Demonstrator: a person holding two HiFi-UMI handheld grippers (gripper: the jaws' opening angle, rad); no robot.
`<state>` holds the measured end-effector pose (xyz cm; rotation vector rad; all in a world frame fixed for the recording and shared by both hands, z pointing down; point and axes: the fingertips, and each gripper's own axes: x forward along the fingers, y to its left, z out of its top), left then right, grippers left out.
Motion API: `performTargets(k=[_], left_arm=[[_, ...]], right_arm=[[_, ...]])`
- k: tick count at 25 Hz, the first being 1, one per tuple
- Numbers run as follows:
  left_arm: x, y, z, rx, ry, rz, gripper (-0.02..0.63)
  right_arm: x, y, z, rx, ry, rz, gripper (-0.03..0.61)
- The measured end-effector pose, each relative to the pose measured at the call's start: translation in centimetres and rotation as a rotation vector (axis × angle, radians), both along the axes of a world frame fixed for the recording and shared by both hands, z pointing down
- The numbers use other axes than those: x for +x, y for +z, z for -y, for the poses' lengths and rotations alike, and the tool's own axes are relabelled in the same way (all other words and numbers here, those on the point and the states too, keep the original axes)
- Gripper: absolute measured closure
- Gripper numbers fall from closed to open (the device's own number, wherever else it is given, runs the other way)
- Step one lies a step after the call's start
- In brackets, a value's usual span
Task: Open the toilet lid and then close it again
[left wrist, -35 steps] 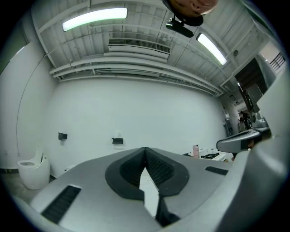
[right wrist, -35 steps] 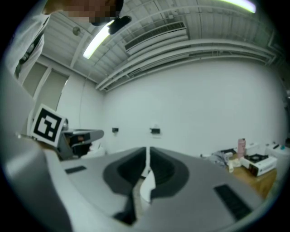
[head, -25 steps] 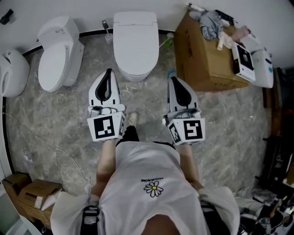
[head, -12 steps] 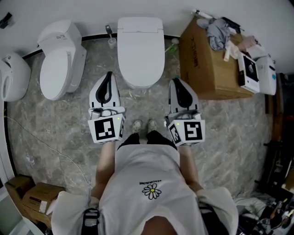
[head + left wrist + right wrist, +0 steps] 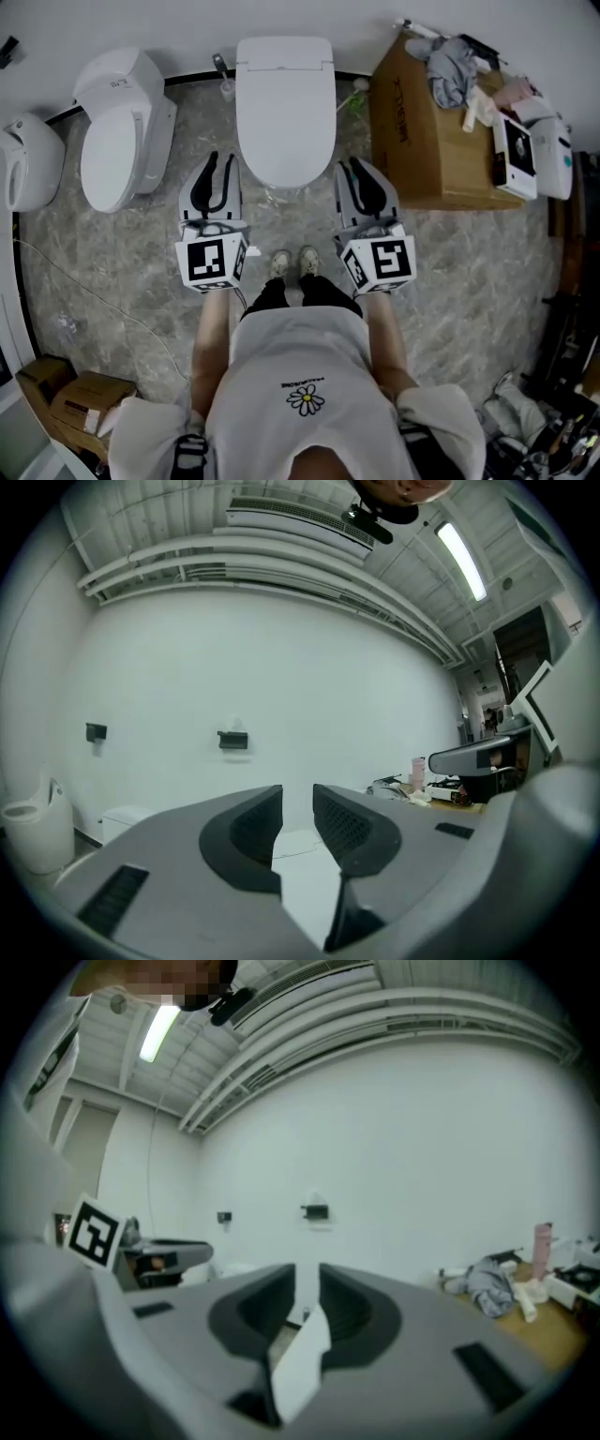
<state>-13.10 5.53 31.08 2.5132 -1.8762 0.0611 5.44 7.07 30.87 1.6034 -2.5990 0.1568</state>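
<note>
The white toilet (image 5: 286, 112) stands against the far wall with its lid (image 5: 286, 89) down. My left gripper (image 5: 216, 159) hovers just left of the bowl's front, and my right gripper (image 5: 353, 164) just right of it. Neither touches the toilet. Both pairs of jaws are opening, with a narrow gap and nothing between them. In the left gripper view the left gripper (image 5: 297, 803) points level at the white wall, with the lid (image 5: 300, 874) showing low in the gap. In the right gripper view the right gripper (image 5: 307, 1283) shows a white edge of the toilet (image 5: 300, 1358) in its gap.
A second white toilet (image 5: 122, 127) stands to the left and another white fixture (image 5: 23, 164) at the far left. An open cardboard box (image 5: 427, 127) with clothes and oddments crowds the right side. A thin cable (image 5: 94, 295) runs over the marble floor; small boxes (image 5: 66, 398) lie bottom left.
Both grippers have moved forward to either side of the toilet's front and sunk a little. Their jaws, shut before, now stand slightly apart. The person's feet have come together.
</note>
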Motion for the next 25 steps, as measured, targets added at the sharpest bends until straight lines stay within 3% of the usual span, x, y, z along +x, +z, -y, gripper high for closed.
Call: performTargets(k=[4,6,9,13,17,22,25], left_arm=[[1.0,4.4,2.1,-0.065,0.064,0.018,0.461],[1.2,7.4,3.7,-0.086,0.070,0.017,0.426],[1.1,13.3,5.1,-0.110,0.052,-0.006,0.416],[1.3,23.2,4.8,-0.196,0.057,0.064,0.397],[1.9,32.7,3.6,-0.293,0.093,0.068,0.389],[2.7,40.5,2.9,-0.344,0.168,0.103,0.360],[2.6,44.9,2.9,-0.400,0.159,0.114,0.351]], right_arm=[[-0.7,3.5,2.3,-0.063,-0.086,0.002,0.389],[-0.6,6.1,4.1,-0.092,-0.105,-0.011,0.370],[-0.6,12.0,5.8,-0.135,-0.128,-0.034,0.357],[-0.4,21.8,5.7,-0.247,-0.153,-0.069,0.356],[0.1,30.7,5.3,-0.351,-0.154,-0.084,0.356],[0.1,39.1,4.5,-0.425,-0.141,-0.147,0.356],[0.4,43.2,4.5,-0.453,-0.138,-0.188,0.356]])
